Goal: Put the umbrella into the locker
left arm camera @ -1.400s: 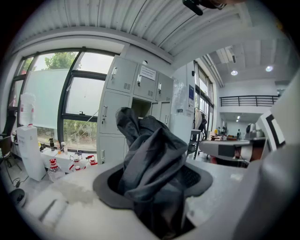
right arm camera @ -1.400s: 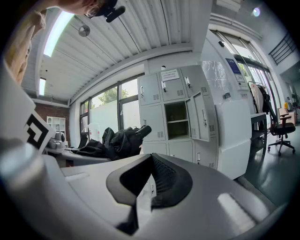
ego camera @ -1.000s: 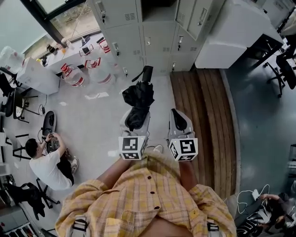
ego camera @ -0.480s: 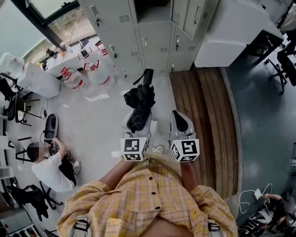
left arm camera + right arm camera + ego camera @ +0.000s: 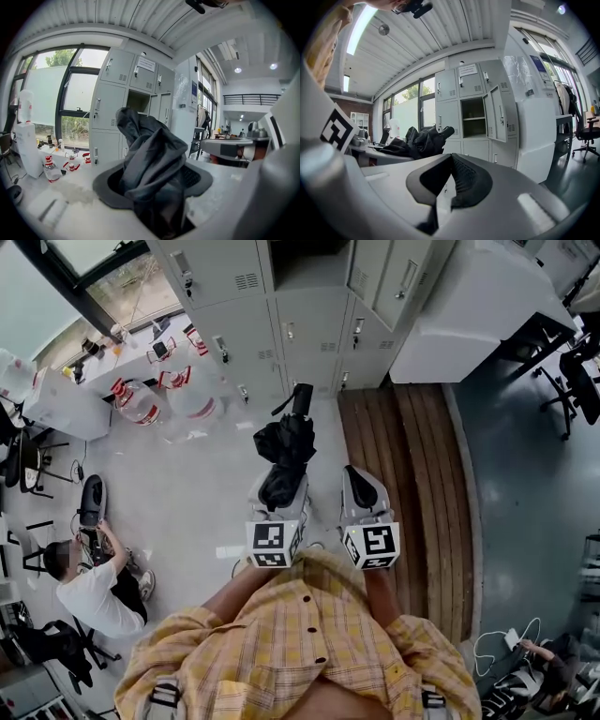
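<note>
The folded black umbrella (image 5: pixel 285 442) is held clamped in the fingers of the left gripper (image 5: pixel 280 493), its handle end pointed toward the lockers. Beside it the right gripper (image 5: pixel 362 486) is carried with fingers together on nothing. Ahead, one locker compartment (image 5: pixel 474 114) is seen open. The pick-up is judged done; the approach and the placing inside are left.

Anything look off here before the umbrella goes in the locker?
Only the umbrella: its fabric is loose and bunched, not wrapped tight, where the left gripper holds it. It may snag going in. One locker stands open, door swung aside, which fits the task.
</note>
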The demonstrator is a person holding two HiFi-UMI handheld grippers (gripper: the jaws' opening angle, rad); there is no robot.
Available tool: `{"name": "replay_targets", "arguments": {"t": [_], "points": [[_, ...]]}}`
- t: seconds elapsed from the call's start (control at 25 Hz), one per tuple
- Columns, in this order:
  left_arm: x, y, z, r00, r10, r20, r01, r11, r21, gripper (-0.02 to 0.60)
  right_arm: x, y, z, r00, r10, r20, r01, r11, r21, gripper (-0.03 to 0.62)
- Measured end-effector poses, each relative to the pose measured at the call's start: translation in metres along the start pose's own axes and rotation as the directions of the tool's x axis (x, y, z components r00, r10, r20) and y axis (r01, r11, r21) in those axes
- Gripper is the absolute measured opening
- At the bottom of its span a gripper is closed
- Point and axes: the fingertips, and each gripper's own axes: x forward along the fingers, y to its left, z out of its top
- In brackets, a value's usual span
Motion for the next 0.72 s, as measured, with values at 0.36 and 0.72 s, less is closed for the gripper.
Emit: {"name": "replay_targets", "arguments": {"t": [0.36, 0.72], "points": [[0.088, 0.050, 0.038, 1.000, 0.003, 0.002, -0.003, 1.000, -0.025, 0.259, 0.100, -0.028, 0.024, 0.999, 0.024, -0.032, -0.025, 0.999, -0.023, -0.008], [0.189, 0.106, 0.094, 1.000, -0.026, 0.014, 0.026, 0.999, -0.027, 0.259, 0.208, -0.073, 0.064, 0.999, -0.045, -0.022, 0.045, 0.999, -0.019, -0.006]]}}
